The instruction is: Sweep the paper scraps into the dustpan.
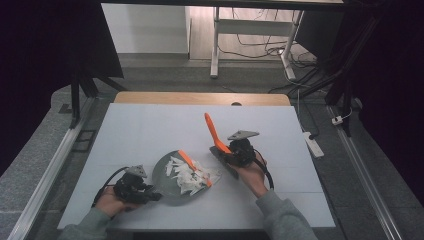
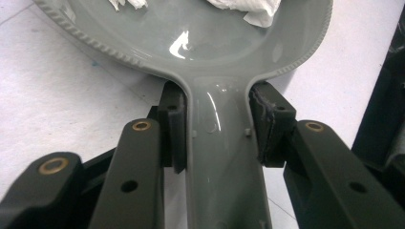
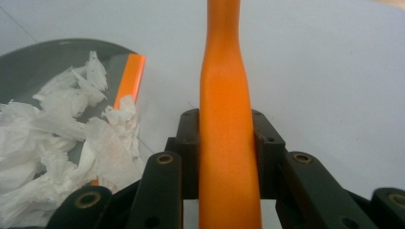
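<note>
A grey dustpan [image 1: 167, 187] lies on the white table, its orange lip [image 1: 192, 164] facing right. Torn white paper scraps [image 1: 189, 175] are piled in it. My left gripper [image 1: 150, 196] is shut on the dustpan's handle [image 2: 224, 162], with a pad pressing each side; the left gripper view shows the pan [image 2: 205, 43] and scraps [image 2: 260, 12] just ahead. My right gripper [image 1: 231, 152] is shut on the orange handle [image 1: 212, 129] of a brush whose dark head [image 1: 223, 161] rests right of the pan. In the right gripper view the orange handle [image 3: 224, 119] runs up between the jaws, with the scraps [image 3: 57, 138] and the lip [image 3: 130, 78] at left.
The white table [image 1: 150, 125] has a wooden strip [image 1: 200, 98] along its far edge. A white power strip [image 1: 313, 143] lies on the floor to the right. Metal rails run along both sides, and a desk frame with cables stands beyond.
</note>
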Demonstrator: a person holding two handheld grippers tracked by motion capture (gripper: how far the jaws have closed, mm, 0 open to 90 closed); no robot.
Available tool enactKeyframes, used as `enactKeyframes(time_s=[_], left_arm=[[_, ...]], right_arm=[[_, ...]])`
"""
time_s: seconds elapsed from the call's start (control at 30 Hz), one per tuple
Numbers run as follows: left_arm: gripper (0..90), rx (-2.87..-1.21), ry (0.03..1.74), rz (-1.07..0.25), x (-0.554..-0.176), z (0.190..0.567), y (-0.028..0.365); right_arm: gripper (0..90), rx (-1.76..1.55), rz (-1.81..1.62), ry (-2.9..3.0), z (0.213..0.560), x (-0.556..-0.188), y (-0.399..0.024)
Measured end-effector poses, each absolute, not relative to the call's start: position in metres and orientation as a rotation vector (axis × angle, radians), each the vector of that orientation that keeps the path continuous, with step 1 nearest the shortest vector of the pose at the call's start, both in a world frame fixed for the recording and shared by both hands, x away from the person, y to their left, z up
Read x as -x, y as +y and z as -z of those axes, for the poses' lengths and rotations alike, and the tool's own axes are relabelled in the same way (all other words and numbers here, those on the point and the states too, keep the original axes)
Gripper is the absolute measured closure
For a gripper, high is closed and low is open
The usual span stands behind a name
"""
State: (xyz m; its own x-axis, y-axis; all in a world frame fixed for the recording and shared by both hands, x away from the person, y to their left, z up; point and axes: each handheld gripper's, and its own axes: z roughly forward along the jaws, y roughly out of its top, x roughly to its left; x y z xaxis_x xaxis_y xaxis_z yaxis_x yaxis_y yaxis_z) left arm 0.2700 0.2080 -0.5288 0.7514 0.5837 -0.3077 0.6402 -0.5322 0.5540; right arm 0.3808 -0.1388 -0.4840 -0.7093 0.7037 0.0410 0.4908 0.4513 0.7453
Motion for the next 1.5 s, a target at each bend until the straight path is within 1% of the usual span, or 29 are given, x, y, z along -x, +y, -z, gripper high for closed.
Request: enactKeyframes(time_s=[0.43,0.47,0.83,0.97,1.2,1.5], left_arm=[[61.1,-2.288,0.905,0.113,-0.269,0.528,0.201],[61.0,-2.289,0.906,0.112,-0.269,0.528,0.201],[61.0,-2.287,0.906,0.107,-0.269,0.528,0.201],[61.0,-2.285,0.903,0.107,-0.269,0.528,0.202],[61.0,-2.253,0.905,0.102,-0.269,0.527,0.204],[61.0,-2.231,0.914,0.103,-0.269,0.527,0.207]], right_arm=[[70.3,-0.971,-1.126,2.496,0.49,-0.369,-0.089],[70.3,-0.954,-1.144,2.516,0.49,-0.365,-0.08],[70.3,-0.808,-1.297,2.612,0.481,-0.339,-0.04],[70.3,-0.793,-1.332,2.583,0.473,-0.337,-0.042],[70.3,-0.853,-1.356,2.488,0.463,-0.348,-0.064],[70.2,-0.894,-1.389,2.424,0.454,-0.354,-0.081]])
